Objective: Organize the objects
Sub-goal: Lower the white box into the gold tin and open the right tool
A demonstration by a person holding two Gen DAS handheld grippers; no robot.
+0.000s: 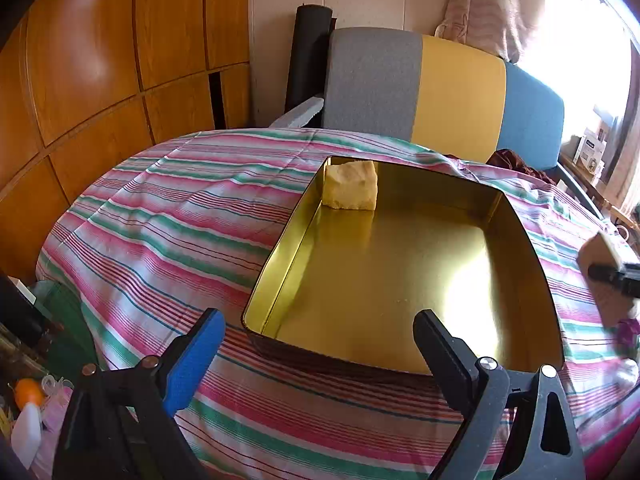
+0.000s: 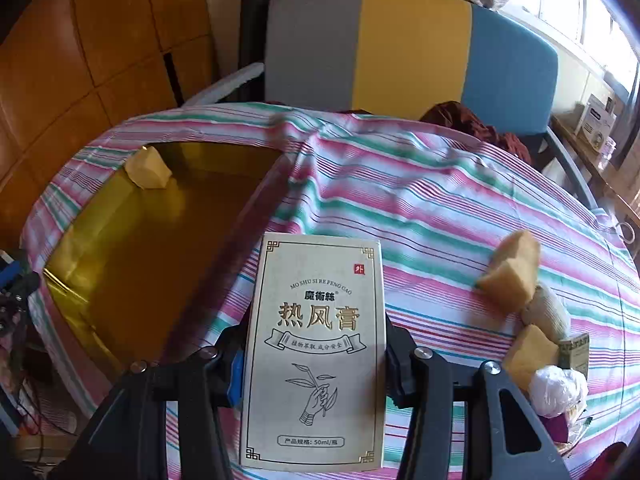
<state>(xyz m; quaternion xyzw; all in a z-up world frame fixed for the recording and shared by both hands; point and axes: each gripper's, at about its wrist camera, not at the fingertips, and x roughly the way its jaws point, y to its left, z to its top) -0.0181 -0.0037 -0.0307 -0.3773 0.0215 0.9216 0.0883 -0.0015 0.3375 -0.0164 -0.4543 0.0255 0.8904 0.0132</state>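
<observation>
Both views: tin (image 1: 280, 256). Right fingers (image 2: 396, 364) clamp box (image 2: 316, 344); left fingers (image 1: 192, 360) wide, empty.

left claw (image 1: 320, 356) gaping empty, right claw (image 2: 314, 354) clamped, tilted down

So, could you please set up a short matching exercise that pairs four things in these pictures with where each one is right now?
Things:
1. printed carton
2. pale yellow sponge
3. gold tin
4. white plastic ball

Places:
A. in the far corner of the tin
B. on the striped cloth, beside brown sponge blocks
C. clamped in the right claw
D. open on the striped cloth, in front of the empty left claw

Pairs: 1-C, 2-A, 3-D, 4-B
</observation>
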